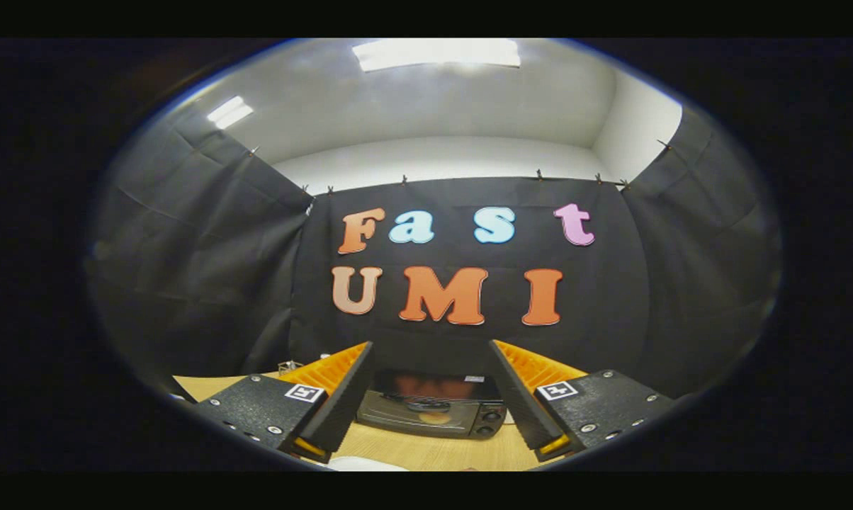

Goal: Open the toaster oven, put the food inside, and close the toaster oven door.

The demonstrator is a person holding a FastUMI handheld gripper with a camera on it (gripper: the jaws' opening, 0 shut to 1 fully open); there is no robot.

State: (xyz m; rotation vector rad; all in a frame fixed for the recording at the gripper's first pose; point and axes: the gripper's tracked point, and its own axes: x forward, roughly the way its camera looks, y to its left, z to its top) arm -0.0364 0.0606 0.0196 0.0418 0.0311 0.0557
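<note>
My claw is spread wide, its two fingers well apart and gripping nothing, only air and a stretch of desk between them. I take the toaster oven as my landmark. It sits on the wooden desk beyond my fingertips, framed in the gap between the two fingers, clear of both of them. Its door is closed and faces me; the glass is dark, with a bar handle running across the upper part of it. Something pale orange shows low in the glass, but I cannot tell whether it is a thing inside or a reflection. To the right of the door, on the oven's front, are two round knobs, one above the other. The top of the oven is glossy and mirrors the wall behind it, and a small light tag lies near its right rear corner.

Behind the oven hangs the black cloth wall of the booth, pinned along its upper edge, with a white ceiling and its bright light panels above. To the left of the oven, past my left finger and close to the cloth, stands a small object too tiny to make out. In front of the oven, nearer to me than my fingertips, a sliver of something white rests on the desk; I cannot tell what it is.
</note>
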